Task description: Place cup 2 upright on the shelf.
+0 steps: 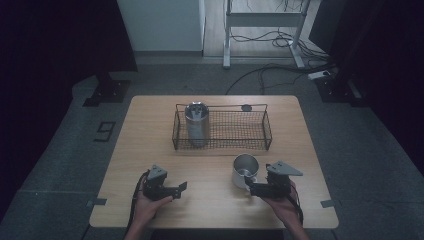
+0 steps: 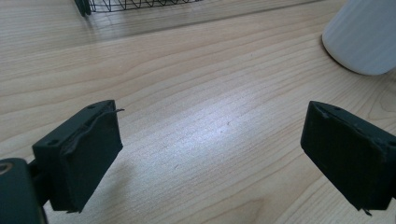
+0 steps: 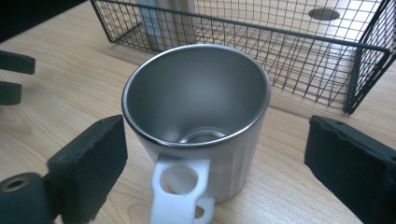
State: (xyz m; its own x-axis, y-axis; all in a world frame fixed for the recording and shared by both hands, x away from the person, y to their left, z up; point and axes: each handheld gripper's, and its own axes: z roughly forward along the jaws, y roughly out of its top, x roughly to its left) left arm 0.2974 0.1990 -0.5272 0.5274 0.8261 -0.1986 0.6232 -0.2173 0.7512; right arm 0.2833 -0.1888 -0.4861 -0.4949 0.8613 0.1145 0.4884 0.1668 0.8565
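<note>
1. The mug stands upright on the bench, in front of the wire basket and just outside it. It is empty, with a steel inside, a white ribbed outside and a white handle facing the right hand-held gripper.
2. The right hand-held gripper is at the mug's near side. Its jaws are spread wide to either side of the mug, and neither pad touches it. In the right gripper view the mug sits squarely between them.
3. The left hand-held gripper rests low over bare bench, well apart from the mug. It is also wide open, with nothing between its pads; the mug's white wall shows at the top right corner of its view.
4. A tall steel tumbler already stands in the left end of the basket. The rest of the basket is free.
5. My reading: the job looks like moving cups into the basket. One is in; the mug is lined up but not yet grasped. Closing on it, lifting it over the basket wall and setting it down beside the tumbler remain.
</note>
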